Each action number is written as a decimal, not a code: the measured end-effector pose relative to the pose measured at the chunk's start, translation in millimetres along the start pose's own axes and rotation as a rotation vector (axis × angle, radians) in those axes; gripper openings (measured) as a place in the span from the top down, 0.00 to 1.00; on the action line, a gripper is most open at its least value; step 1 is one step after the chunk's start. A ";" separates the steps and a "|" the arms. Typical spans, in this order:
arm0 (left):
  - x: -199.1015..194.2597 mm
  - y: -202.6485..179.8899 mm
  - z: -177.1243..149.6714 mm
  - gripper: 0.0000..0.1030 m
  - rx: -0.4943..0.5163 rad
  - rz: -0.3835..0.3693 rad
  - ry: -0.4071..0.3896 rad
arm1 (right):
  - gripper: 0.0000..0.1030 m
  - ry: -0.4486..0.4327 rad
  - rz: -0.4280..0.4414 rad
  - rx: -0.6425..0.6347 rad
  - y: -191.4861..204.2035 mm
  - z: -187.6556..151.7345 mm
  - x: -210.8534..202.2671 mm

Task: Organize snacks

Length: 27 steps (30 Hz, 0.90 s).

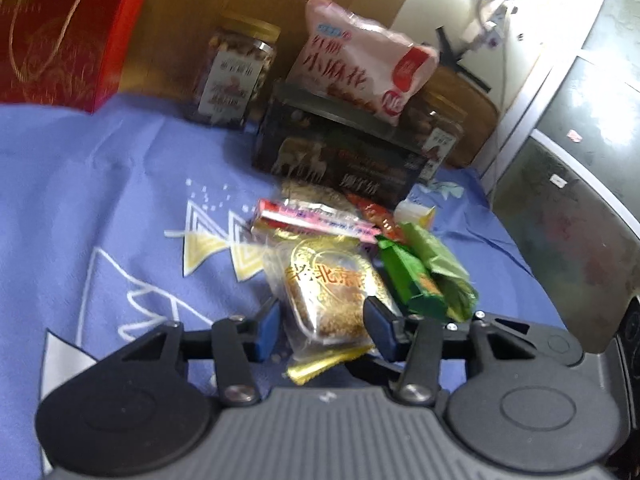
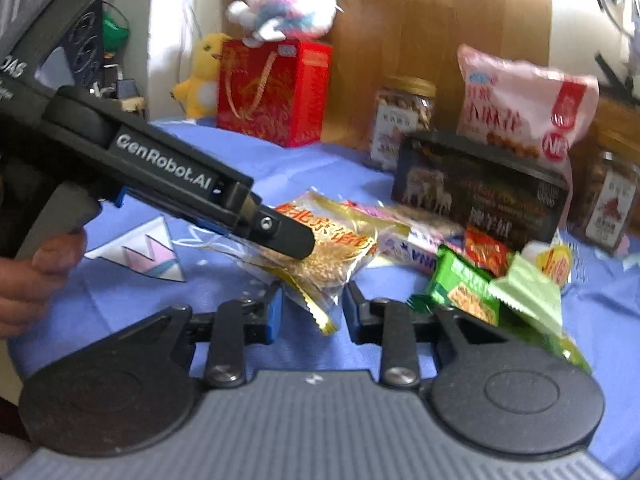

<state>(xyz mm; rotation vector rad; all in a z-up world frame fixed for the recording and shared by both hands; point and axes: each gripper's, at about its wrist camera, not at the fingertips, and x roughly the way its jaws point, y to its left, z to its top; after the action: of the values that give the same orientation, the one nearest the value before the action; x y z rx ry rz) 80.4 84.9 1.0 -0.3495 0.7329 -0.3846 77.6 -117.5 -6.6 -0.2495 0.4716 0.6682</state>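
1. The gold sesame-snack packet [image 1: 332, 292] lies at the near end of the snack pile, in front of the dark box [image 1: 340, 148], which serves as the landmark here; it looks lifted a little off the blue cloth [image 1: 100, 200]
2. The left gripper [image 1: 324, 324] has its fingers [image 1: 266, 330] partly closed around the packet's near end; the right-hand one presses the wrapper, but whether the left-hand one touches is hard to tell
3. The right gripper [image 2: 310, 306] has its fingers [image 2: 274, 312] narrowly apart around the gold crimped corner [image 2: 320, 316]; I cannot tell if they pinch it
4. To do this well, I judge one gripper should take the packet firmly on the sealed edge, not the crumbly middle, before the other lets go
5. Lift clear of the green packets [image 1: 424, 276], just right of it and in front of the dark box, so they are not dragged
6. The pink bag [image 1: 360, 60] on top of the dark box leans and could topple if the box is nudged
7. The jar [image 1: 236, 72], left of and behind the box, and the red gift bag [image 1: 60, 28], farther left, are well apart
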 end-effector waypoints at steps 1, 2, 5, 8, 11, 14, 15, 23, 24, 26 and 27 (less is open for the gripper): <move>3.6 1.3 -0.9 0.56 -0.005 -0.003 0.012 | 0.65 0.005 0.005 0.013 -2.4 -2.8 0.7; 6.0 2.1 -2.3 0.55 -0.002 -0.003 0.014 | 0.64 0.007 0.007 0.018 -4.5 -6.4 1.2; 8.1 5.1 -4.4 0.49 0.001 -0.017 0.014 | 0.57 0.005 0.008 0.052 -9.6 -11.2 0.4; 8.8 12.8 -5.1 0.43 -0.033 -0.053 0.007 | 0.54 -0.005 0.029 0.096 -13.0 -12.6 -2.0; 8.1 15.2 -6.3 0.38 -0.040 -0.077 -0.005 | 0.45 -0.024 0.061 0.144 -19.2 -14.1 -5.0; 7.9 11.2 -8.2 0.37 -0.012 -0.067 -0.011 | 0.36 -0.041 0.085 0.197 -25.2 -15.7 -7.1; 8.2 10.1 -8.4 0.37 -0.004 -0.065 -0.013 | 0.35 -0.040 0.095 0.213 -26.9 -16.3 -6.7; 8.2 8.8 -11.7 0.35 0.017 -0.066 -0.027 | 0.25 -0.028 0.108 0.238 -28.6 -17.1 -3.7; 8.5 7.8 -11.7 0.35 0.023 -0.063 -0.027 | 0.19 -0.026 0.106 0.239 -28.7 -17.1 -3.6; 8.4 5.9 -12.7 0.35 0.032 -0.056 -0.029 | 0.11 -0.020 0.109 0.247 -29.5 -16.9 -2.8; 8.4 5.4 -13.2 0.35 0.035 -0.054 -0.030 | 0.08 -0.016 0.119 0.252 -30.2 -16.6 -2.1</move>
<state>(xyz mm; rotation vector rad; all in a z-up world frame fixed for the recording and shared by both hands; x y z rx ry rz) 78.1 83.6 -15.2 -0.3422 0.6881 -0.4421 90.1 -147.8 -17.7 0.0217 0.5526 0.7185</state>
